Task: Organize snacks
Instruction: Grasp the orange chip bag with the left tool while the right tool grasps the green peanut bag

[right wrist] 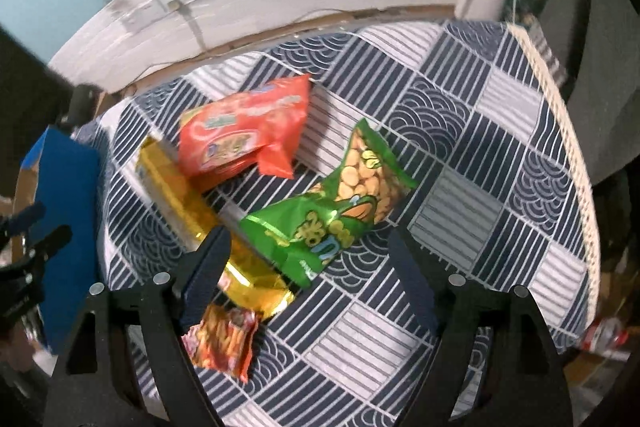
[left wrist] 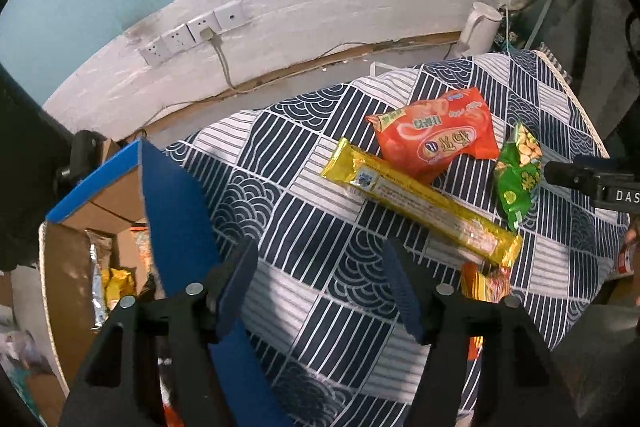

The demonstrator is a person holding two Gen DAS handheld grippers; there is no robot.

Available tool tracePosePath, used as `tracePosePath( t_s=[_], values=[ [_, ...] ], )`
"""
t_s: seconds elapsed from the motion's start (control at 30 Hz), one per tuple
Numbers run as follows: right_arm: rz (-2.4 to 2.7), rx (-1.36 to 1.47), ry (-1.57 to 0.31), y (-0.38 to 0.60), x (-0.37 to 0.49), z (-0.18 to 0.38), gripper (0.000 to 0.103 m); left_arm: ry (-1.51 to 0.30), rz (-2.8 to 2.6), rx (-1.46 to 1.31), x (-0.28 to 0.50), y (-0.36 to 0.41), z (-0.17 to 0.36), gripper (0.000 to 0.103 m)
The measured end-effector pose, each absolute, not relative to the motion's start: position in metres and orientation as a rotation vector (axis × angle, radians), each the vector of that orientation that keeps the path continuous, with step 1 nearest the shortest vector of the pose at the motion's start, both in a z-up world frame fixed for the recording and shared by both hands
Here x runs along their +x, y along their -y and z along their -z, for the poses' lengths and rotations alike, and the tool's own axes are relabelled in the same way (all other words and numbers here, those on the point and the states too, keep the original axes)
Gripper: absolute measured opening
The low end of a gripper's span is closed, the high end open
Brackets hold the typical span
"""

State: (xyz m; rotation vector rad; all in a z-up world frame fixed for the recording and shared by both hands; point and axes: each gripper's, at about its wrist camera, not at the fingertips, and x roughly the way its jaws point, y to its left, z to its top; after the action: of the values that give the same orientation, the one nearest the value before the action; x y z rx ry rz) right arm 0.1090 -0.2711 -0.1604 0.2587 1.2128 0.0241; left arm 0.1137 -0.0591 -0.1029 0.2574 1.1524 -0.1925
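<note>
Several snack packs lie on a blue and white patterned tablecloth: an orange-red bag, a long yellow pack, a green peanut bag and a small orange pack. My left gripper is open and empty above the cloth, left of the yellow pack. In the right wrist view my right gripper is open and empty, hovering over the lower end of the green bag, with the yellow pack, the orange-red bag and the small orange pack to its left.
A cardboard box with blue flaps stands at the table's left edge and holds several snack packs. It shows in the right wrist view too. A white kettle stands at the back. Wall sockets with a cable are behind.
</note>
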Motion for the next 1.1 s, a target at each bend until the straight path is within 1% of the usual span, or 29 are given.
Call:
tracePosePath(
  t_s=[0.27,0.47,0.63,0.8,0.87,0.93,0.97,1.03,1.1],
  values=[
    [0.047,0.432,-1.278,0.292,0.127,0.198,0.081,-1.208,0.17,0.239,0.136,0.062,0.133,0.067],
    [0.086,0.506,-1.309,0.297,0.139,0.218,0.081,-1.239,0.174,0.207,0.146,0.063,0.144,0.067],
    [0.068,0.447,-1.327,0.282,0.145,0.229,0.081,-1.248,0.2,0.218,0.148,0.07,0.145,0.067],
    [0.035,0.373,-1.342,0.27,0.145,0.233,0.081,-1.254,0.228,0.233,0.143,0.077,0.146,0.071],
    [0.013,0.315,-1.334,0.265,0.144,0.23,0.076,-1.256,0.234,0.247,0.14,0.08,0.148,0.071],
    [-0.004,0.24,-1.323,0.257,0.142,0.226,0.052,-1.26,0.235,0.251,0.137,0.081,0.149,0.071],
    [-0.006,0.215,-1.321,0.255,0.14,0.224,0.047,-1.262,0.236,0.248,0.135,0.081,0.148,0.071],
    [0.007,0.151,-1.309,0.252,0.136,0.22,0.04,-1.271,0.247,0.237,0.13,0.082,0.147,0.071],
    [0.013,0.125,-1.301,0.253,0.131,0.217,0.036,-1.274,0.265,0.229,0.123,0.085,0.145,0.071]
  ],
)
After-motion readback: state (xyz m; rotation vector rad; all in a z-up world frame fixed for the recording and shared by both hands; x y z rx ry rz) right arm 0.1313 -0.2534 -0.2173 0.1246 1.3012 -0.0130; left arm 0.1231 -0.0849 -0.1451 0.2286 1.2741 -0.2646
